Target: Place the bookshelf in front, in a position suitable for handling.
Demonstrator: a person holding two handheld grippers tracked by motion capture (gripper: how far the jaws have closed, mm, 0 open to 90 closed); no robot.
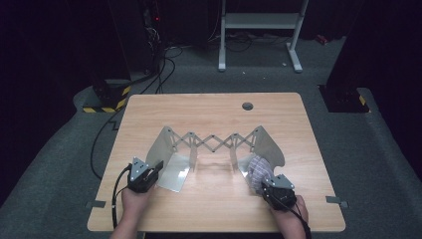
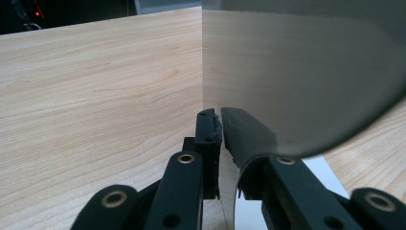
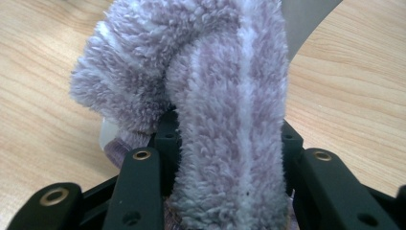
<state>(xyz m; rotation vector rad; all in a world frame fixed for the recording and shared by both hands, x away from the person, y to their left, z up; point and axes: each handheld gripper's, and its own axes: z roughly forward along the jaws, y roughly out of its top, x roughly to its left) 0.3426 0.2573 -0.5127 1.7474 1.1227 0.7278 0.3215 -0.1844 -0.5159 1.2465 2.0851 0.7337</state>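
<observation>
A metal scissor-link rack stands across the middle of the wooden table, with shiny curved plates hanging toward me. My left gripper is shut on the lower edge of the left plate. In the left gripper view the plate runs thin between the nearly touching jaws of this gripper. A fluffy purple-and-white sock sits over the right plate. My right gripper is shut on its near end. In the right gripper view the sock fills the gap of that gripper, and a plate corner shows behind it.
A round grey grommet sits near the table's far edge. Tape tabs stick out at both front corners. Beyond the table are a white stand, floor cables and dark pillars.
</observation>
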